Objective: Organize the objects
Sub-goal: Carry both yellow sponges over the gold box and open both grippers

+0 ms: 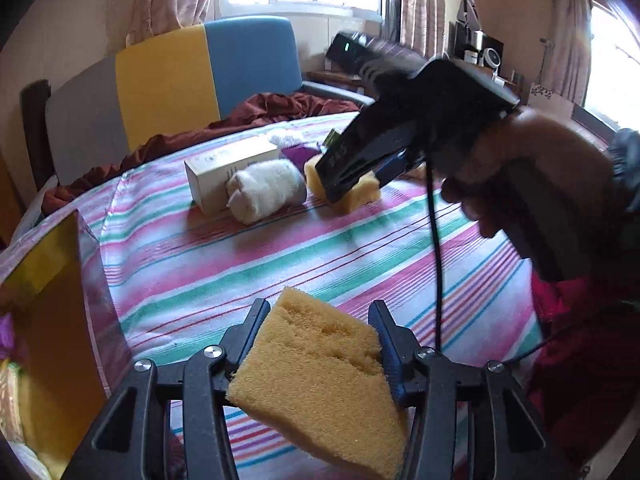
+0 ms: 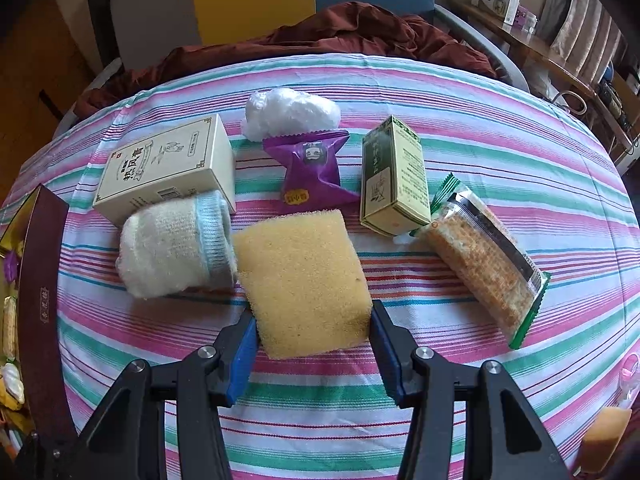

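Striped cloth is covering the worktop, where boxes, snacks and a rolled sock are lying unsorted. Left tool is gripping one sponge aloft; right tool is straddling another sponge, contact unclear. Sorting is looking barely begun.

We see our right gripper above a striped cloth, with its blue fingers on both sides of a yellow sponge; whether they press on it, we cannot tell. Left of the sponge lies a rolled sock, touching a cream box. Behind are a purple packet and a white wad; to the right, a green box and a cracker pack.
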